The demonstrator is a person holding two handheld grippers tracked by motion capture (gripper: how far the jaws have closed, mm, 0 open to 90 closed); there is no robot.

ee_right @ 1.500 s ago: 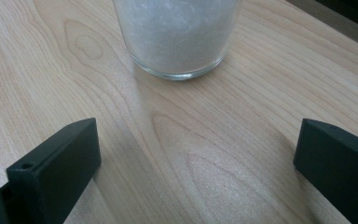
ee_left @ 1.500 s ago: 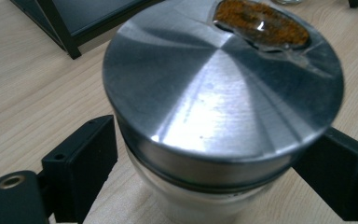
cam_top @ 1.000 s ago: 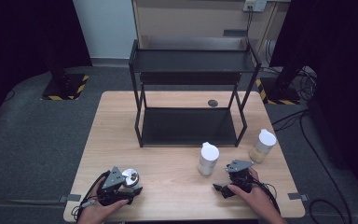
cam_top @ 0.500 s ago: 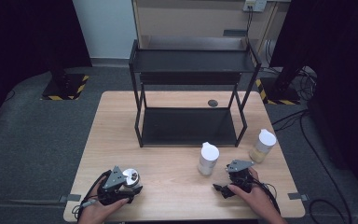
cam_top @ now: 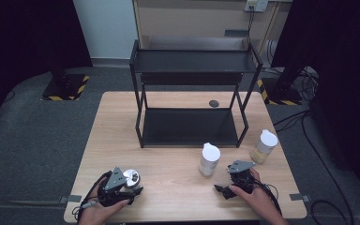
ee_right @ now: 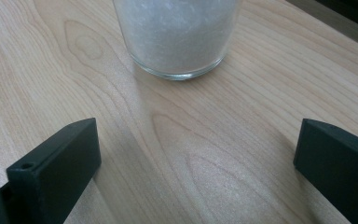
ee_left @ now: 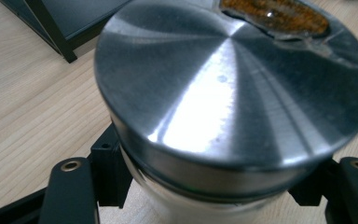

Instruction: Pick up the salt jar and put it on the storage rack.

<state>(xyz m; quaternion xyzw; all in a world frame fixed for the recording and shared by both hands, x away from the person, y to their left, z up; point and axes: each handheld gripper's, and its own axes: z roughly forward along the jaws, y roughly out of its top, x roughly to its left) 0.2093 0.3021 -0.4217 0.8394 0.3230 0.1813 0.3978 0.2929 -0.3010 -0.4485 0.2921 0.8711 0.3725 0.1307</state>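
Note:
A jar with a brushed steel lid (cam_top: 131,177) stands near the table's front left. In the left gripper view its lid (ee_left: 233,88) is very close, and the black jaws press against the glass body on both sides, so my left gripper (cam_top: 122,187) (ee_left: 205,191) is shut on it. At the front right, my right gripper (cam_top: 234,180) (ee_right: 196,154) is open, its jaws wide apart over bare wood. A short way ahead of it stands a glass jar of white grains (ee_right: 179,37) with a white lid (cam_top: 209,159), apart from the jaws.
A black two-level shelf rack (cam_top: 192,75) takes up the middle and back of the wooden table (cam_top: 168,164); one of its feet (ee_left: 51,28) is close to the left gripper. A jar of yellowish contents (cam_top: 264,146) stands at the right, beside the rack's front right leg.

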